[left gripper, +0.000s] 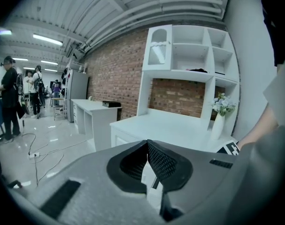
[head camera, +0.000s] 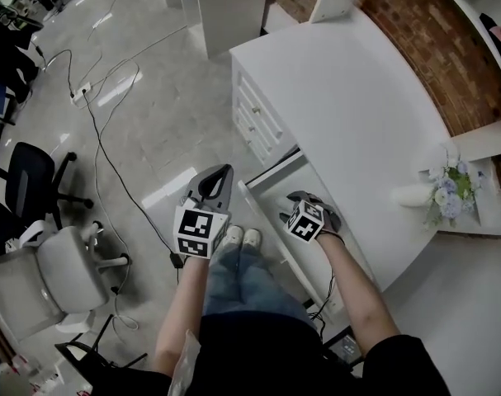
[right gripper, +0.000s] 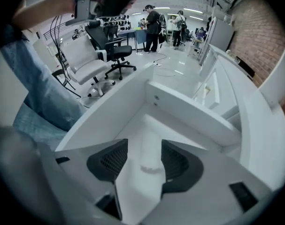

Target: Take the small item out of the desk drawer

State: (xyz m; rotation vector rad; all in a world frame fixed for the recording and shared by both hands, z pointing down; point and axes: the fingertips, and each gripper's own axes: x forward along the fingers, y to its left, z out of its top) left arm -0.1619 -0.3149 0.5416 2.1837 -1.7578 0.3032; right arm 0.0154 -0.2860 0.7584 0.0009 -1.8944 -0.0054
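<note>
White drawer (right gripper: 189, 108), one small item (right gripper: 150, 154); right hand-held gripper (right gripper: 144, 144) released over it, left hand-held gripper (left gripper: 147, 143) clenched.

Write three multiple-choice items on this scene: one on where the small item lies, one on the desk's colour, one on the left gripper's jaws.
1. Where does the small white item lie?
A) on a chair seat
B) in the open drawer
C) on the floor tiles

2. What colour is the desk?
A) white
B) black
C) brown

3. How do the jaws of the left gripper stand?
A) wide apart
B) clamped on a cable
C) together, with nothing held

Answers:
1 B: the item rests on the drawer's bottom, between the parted jaws of the right gripper.
2 A: its top and drawer fronts are white in the head view.
3 C: the left gripper view shows the pads meeting at their tips, with nothing between them.
</note>
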